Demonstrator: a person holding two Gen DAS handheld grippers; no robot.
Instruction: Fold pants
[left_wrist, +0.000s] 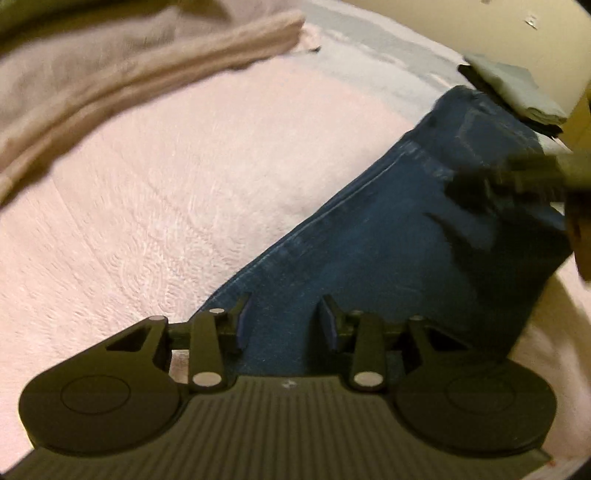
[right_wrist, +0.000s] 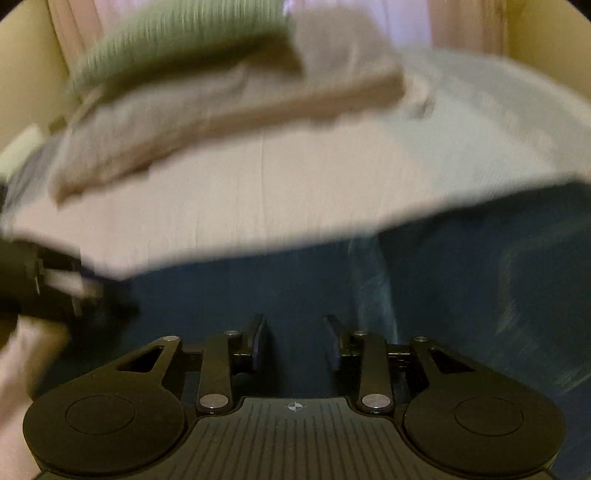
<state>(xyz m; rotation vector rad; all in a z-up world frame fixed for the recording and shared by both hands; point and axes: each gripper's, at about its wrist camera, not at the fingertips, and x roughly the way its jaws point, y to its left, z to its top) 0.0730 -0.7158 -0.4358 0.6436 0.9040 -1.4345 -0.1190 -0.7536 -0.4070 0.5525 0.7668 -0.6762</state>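
Note:
Dark blue jeans (left_wrist: 406, 236) lie on a pale pink bedspread (left_wrist: 166, 192), running from bottom centre up to the right in the left wrist view. My left gripper (left_wrist: 284, 314) is open just over the near end of the jeans, nothing between its fingers. In the right wrist view the jeans (right_wrist: 424, 288) fill the lower half. My right gripper (right_wrist: 295, 336) hovers open over them, empty. Blurred, the right gripper also shows over the jeans at the right edge (left_wrist: 509, 177) of the left wrist view, and the left gripper at the left edge (right_wrist: 48, 288) of the right wrist view.
A folded beige garment (left_wrist: 110, 70) lies at the far left of the bed; in the right wrist view the same beige pile (right_wrist: 229, 107) has a green ribbed piece (right_wrist: 177, 40) on top. A folded grey cloth (left_wrist: 513, 85) sits beyond the jeans. Cream walls border the bed.

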